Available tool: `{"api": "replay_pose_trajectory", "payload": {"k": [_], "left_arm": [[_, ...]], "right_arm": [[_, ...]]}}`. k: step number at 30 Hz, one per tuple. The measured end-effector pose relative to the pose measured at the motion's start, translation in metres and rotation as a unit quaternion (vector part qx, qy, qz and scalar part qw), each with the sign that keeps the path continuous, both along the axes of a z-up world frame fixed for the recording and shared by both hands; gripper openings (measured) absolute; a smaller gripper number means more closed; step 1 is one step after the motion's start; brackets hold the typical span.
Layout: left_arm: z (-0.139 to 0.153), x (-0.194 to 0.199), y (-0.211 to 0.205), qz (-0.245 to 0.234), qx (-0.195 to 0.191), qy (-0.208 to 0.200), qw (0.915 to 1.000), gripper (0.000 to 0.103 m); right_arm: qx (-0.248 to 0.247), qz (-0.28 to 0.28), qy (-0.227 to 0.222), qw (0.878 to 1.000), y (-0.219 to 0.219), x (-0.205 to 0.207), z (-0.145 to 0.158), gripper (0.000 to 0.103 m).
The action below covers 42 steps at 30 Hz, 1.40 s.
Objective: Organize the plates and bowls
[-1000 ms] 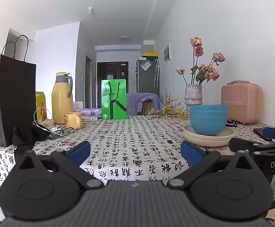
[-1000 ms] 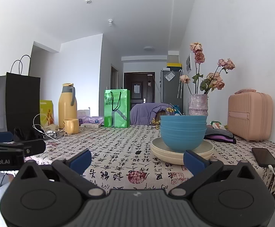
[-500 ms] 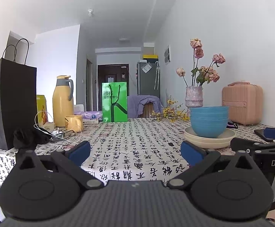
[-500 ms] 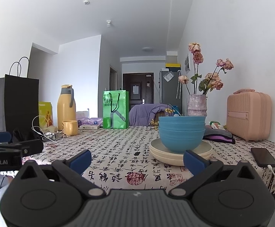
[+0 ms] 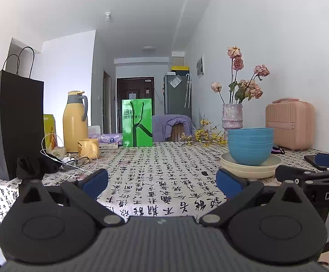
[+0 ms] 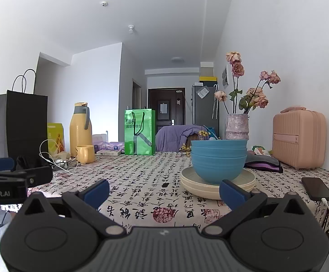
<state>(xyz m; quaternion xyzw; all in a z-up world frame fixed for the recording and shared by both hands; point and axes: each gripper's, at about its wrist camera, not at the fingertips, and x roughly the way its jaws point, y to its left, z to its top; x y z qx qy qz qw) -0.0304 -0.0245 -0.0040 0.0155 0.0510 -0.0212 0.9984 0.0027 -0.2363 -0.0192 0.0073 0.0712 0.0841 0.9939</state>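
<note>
- Blue plastic bowls (image 6: 218,162): three nested, upright, standing inside the plates on the counter's right half.
- Cream round plates (image 6: 216,187): stacked flat, at least two; the bowls sit in the middle of the top one. The pile stands near the counter's front edge.
- Counter (image 6: 141,181): covered with a white cloth printed in black calligraphy.
- Left gripper (image 5: 162,181): jaws spread wide, nothing between them; level with the counter's front edge, the pile ahead and to its right.
- Right gripper (image 6: 164,189): jaws released and bare; the pile is just ahead, behind its right finger.
- Black phone (image 6: 317,188): on a white cable, just right of the pile.
- Pink vase of dried roses (image 6: 237,125): behind the bowls.
- Judgement: one neat pile fits either crockery already sorted or a pile awaiting separation; the views do not settle which.
- Handling note: any grip should take a rim squarely, steady the plates beneath, and avoid the phone cable.
</note>
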Motion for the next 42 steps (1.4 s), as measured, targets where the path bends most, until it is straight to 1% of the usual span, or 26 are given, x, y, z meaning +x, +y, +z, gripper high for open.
{"api": "replay_pose_trajectory", "payload": {"k": [15,42], "left_arm": [[0.0000,0.0010,0.0008,-0.002,0.000,0.002,1.0000,0.103],[-0.0009,0.0008,0.0021,0.000,-0.002,0.003,1.0000,0.103]], "right_arm": [[0.013,-0.005,0.008,1.000,-0.0055,0.0015,-0.0013,0.103],[0.015,-0.004,0.008,1.000,-0.0061,0.0022,-0.0035,0.103]]}}
